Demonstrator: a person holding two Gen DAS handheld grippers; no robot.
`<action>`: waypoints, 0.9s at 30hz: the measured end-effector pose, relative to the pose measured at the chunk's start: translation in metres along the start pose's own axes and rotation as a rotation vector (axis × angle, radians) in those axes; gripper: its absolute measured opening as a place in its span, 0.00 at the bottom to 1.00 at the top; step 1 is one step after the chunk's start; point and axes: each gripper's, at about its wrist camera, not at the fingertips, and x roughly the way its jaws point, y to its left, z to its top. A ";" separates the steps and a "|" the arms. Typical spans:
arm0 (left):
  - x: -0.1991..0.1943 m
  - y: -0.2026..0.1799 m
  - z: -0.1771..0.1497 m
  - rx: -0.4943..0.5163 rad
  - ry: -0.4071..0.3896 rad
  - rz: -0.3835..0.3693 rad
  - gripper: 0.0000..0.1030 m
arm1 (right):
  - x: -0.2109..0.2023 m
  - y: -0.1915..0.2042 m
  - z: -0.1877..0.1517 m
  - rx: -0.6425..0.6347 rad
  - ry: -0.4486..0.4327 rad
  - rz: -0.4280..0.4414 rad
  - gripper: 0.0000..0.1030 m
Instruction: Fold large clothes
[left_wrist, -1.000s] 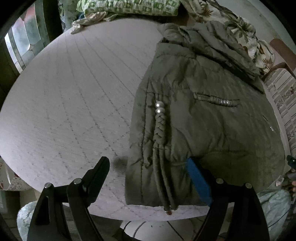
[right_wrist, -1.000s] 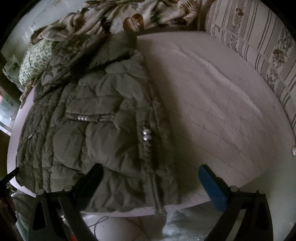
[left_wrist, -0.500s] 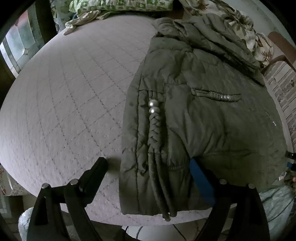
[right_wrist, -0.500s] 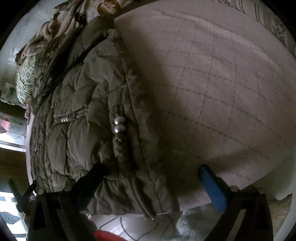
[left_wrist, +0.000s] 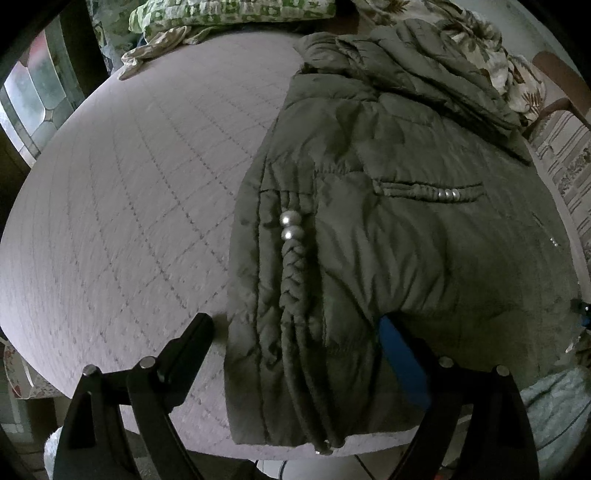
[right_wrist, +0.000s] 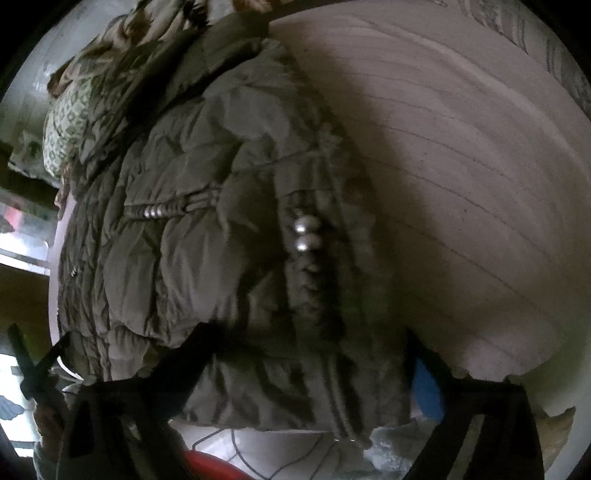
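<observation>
An olive puffer jacket (left_wrist: 406, 229) lies flat on a round table with a pale quilted cover (left_wrist: 122, 206), its hood toward the far side. A braided cord with two silver beads (left_wrist: 290, 225) runs down to the near hem. My left gripper (left_wrist: 295, 326) is open and straddles the hem's left corner, its black finger on the cover and its blue pad (left_wrist: 399, 354) on the jacket. My right gripper (right_wrist: 312, 343) straddles the hem's other corner near the beads (right_wrist: 304, 234). Its jaws are closing with the jacket (right_wrist: 192, 236) between them, and the pads are not seen pressing.
A green patterned pillow (left_wrist: 229, 11) and leaf-print fabric (left_wrist: 491, 55) lie at the table's far edge. A striped seat (left_wrist: 569, 162) with a wooden arm stands at right, a window (left_wrist: 33, 96) at left. Below the near table edge are pale floor and a red object (right_wrist: 218, 465).
My right gripper sank toward the jacket and shifted left, so the hem corner now sits between its fingers, which have narrowed slightly. My left gripper has barely moved.
</observation>
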 end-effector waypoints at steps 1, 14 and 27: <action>0.002 -0.002 0.001 0.003 -0.001 0.002 0.88 | 0.000 0.003 0.000 -0.008 0.001 -0.006 0.90; 0.019 -0.027 0.008 0.069 0.004 0.018 0.89 | -0.012 0.028 -0.012 -0.072 -0.013 -0.022 0.70; 0.019 -0.042 -0.002 0.139 0.010 0.020 0.81 | -0.023 0.036 -0.019 -0.085 -0.049 0.010 0.57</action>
